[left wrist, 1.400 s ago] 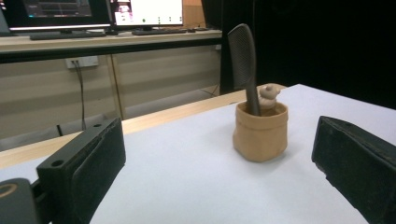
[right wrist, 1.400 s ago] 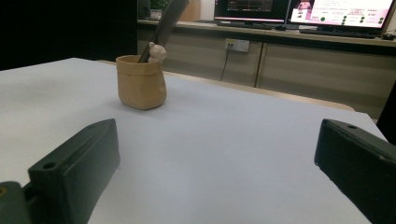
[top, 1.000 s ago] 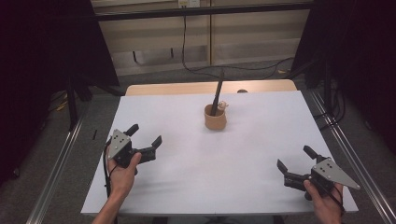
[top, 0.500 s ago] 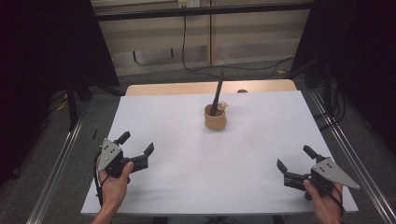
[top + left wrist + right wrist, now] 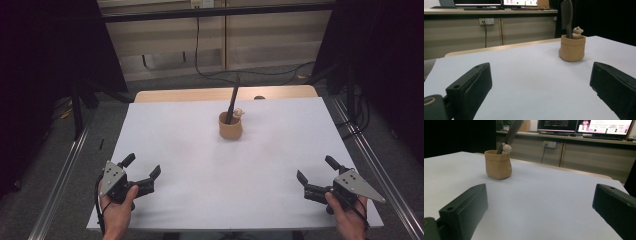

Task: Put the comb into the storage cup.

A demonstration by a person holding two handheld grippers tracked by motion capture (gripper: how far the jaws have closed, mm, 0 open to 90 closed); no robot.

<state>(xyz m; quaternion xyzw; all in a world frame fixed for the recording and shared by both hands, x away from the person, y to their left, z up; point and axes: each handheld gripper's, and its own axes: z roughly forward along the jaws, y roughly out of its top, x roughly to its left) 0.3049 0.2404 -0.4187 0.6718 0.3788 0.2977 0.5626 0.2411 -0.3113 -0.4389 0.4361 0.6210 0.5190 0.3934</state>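
Note:
A tan pouch-like cup (image 5: 230, 127) stands upright on the white table (image 5: 200, 150), a little behind its middle. A dark flat tool (image 5: 232, 102) leans out of it beside a small bear figure (image 5: 239, 113). The cup (image 5: 572, 48) stands ahead and to the right in the left gripper view, and the same cup (image 5: 498, 164) sits ahead and to the left in the right gripper view. My left gripper (image 5: 142, 166) rests open near the front left corner, held by a hand. My right gripper (image 5: 316, 169) is open near the front right corner. Both have nothing between the jaws.
A wooden strip (image 5: 225, 94) borders the table's far edge. Beyond it stand a beige cabinet wall (image 5: 210, 40) with hanging cables and monitors (image 5: 604, 126) on a counter. Metal rails (image 5: 60, 180) run along both sides of the table.
My left gripper has pulled back toward the front left edge of the table, staying open. The right gripper has not moved.

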